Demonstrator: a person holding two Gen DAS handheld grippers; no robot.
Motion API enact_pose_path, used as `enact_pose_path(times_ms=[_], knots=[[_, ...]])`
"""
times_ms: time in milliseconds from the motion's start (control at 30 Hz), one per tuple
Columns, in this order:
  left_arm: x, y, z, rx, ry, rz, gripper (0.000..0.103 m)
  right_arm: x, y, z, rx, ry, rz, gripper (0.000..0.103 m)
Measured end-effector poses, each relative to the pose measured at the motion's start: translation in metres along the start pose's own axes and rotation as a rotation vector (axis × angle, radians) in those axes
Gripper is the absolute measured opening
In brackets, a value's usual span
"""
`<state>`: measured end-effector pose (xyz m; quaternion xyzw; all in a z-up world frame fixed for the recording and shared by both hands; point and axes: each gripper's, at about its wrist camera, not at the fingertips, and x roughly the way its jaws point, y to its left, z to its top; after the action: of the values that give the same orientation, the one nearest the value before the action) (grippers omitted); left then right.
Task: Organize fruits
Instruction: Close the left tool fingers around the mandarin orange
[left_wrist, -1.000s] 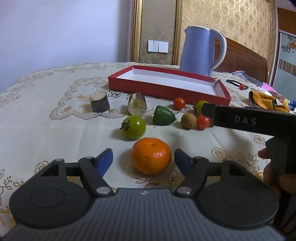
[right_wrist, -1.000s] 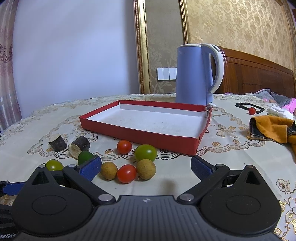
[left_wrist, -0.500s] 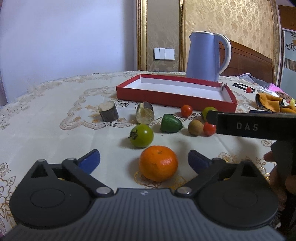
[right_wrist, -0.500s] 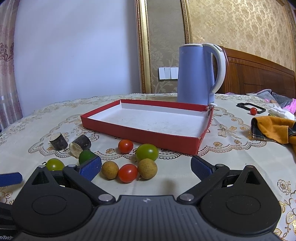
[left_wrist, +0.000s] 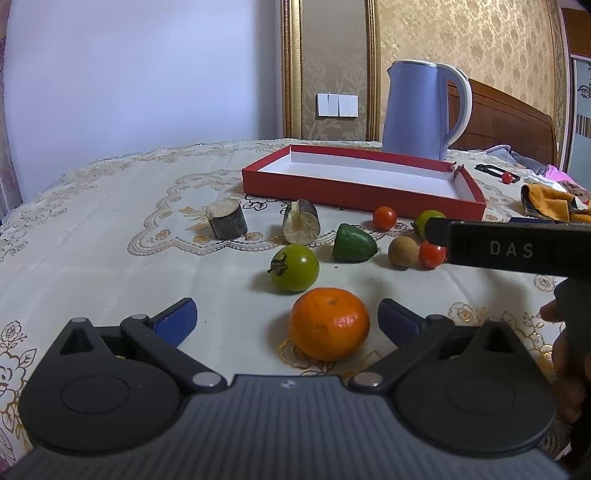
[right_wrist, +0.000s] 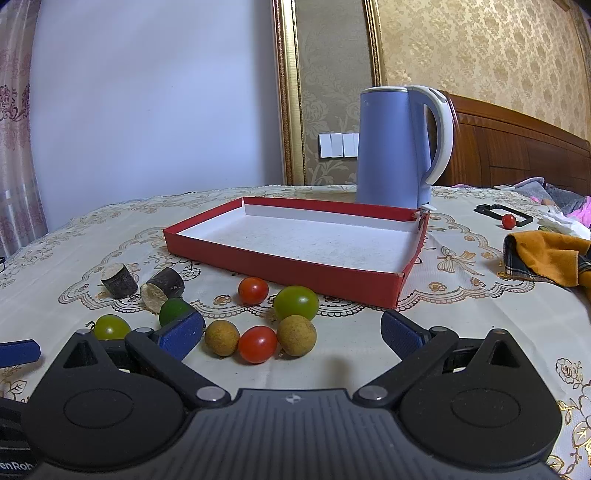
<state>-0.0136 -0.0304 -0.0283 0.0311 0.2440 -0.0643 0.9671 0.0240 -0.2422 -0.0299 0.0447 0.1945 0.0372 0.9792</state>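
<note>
One round, dimpled orange tangerine (left_wrist: 329, 323) sits on tablecloth (left_wrist: 110, 236).

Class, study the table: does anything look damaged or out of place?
Yes. The red tray's far right corner has split open, its end wall leaning outward. One cherry tomato sits apart from the other fruit, inside a black frame near the orange cloth.

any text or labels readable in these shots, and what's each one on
"DAS": white letters on the side of the right gripper, seen from the left wrist view.
"enRob": cut-off white print on the dark part at the bottom left corner of the right wrist view; the rest is out of frame.
Nothing else bears readable text.
</note>
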Motion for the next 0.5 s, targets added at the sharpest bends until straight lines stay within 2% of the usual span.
enact_pose_path(times_ms=[500], knots=[[0.0019, 0.001, -0.0029, 0.007, 0.008, 0.001, 0.102, 0.0002, 0.0006, -0.0002, -0.001, 0.0, 0.001, 0.103]])
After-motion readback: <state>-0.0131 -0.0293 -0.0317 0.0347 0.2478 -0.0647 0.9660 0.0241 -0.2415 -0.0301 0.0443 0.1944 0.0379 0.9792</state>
